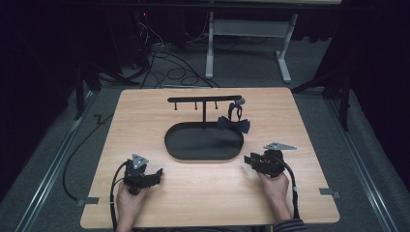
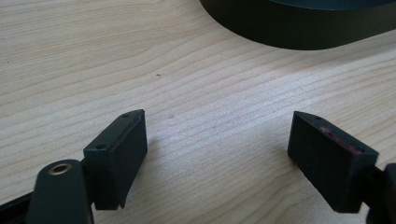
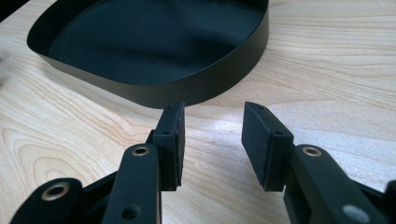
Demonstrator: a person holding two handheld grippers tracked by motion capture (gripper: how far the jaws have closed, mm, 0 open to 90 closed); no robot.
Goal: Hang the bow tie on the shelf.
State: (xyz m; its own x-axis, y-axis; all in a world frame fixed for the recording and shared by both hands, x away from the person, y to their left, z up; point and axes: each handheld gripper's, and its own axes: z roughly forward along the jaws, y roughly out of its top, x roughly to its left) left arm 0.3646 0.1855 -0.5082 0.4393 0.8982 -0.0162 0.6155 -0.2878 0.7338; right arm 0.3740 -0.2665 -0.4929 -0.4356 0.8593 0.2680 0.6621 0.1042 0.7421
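Jaws apart, level over table (image 1: 300, 125)

Dim room, grey carpet floor (image 1: 58, 145), tangled cables (image 1: 169, 67), white desk frame (image 1: 251, 34) behind

Dim room, lit table (image 1: 203, 193), dark surroundings, soft shadows, close views sharp

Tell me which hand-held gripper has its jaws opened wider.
The left hand-held gripper: its jaws stand far apart over bare wood, while the right hand-held gripper leaves a narrower gap near the black tray.
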